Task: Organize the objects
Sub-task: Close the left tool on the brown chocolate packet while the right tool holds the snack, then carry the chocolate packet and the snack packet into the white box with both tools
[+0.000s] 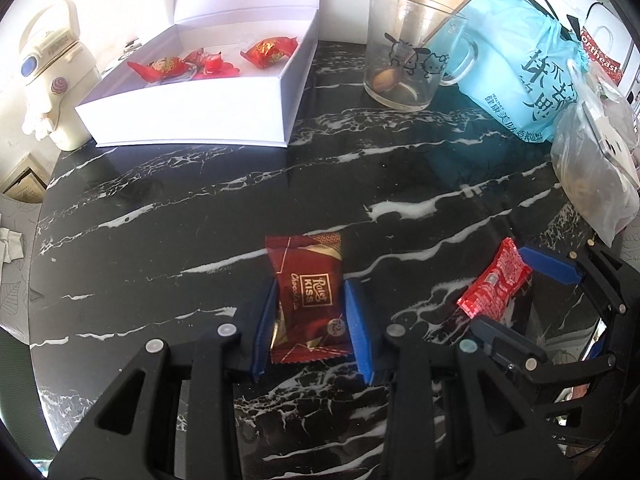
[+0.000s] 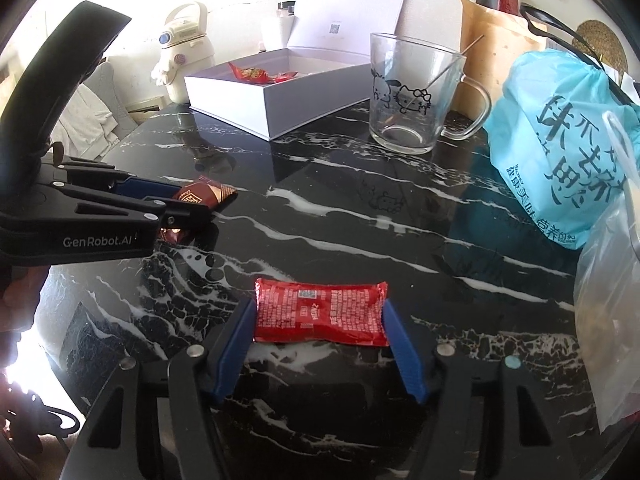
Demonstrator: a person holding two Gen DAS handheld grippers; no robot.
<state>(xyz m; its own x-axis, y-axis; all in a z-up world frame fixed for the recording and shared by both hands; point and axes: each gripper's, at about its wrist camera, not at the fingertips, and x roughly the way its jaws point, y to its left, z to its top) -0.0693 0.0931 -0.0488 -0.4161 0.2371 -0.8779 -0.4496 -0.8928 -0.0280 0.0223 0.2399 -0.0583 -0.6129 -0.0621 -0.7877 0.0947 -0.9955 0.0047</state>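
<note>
My left gripper (image 1: 310, 300) is shut on a dark red chocolate packet (image 1: 308, 296), its blue pads touching both long sides, low over the black marble table (image 1: 200, 208). It also shows in the right wrist view (image 2: 188, 204) with the chocolate packet (image 2: 204, 196). My right gripper (image 2: 318, 312) is shut on a bright red snack packet (image 2: 320, 312), pads against both short ends. The right gripper (image 1: 508, 284) and red packet (image 1: 496, 280) show in the left wrist view. A white open box (image 1: 192, 120) at the back left holds several red wrapped candies (image 1: 268, 52).
A glass mug (image 1: 408, 48) with a spoon stands at the back centre. A light blue plastic bag (image 1: 516, 80) and a clear plastic bag (image 1: 596, 184) lie along the right edge. A cream astronaut-shaped bottle (image 1: 52, 76) stands left of the box.
</note>
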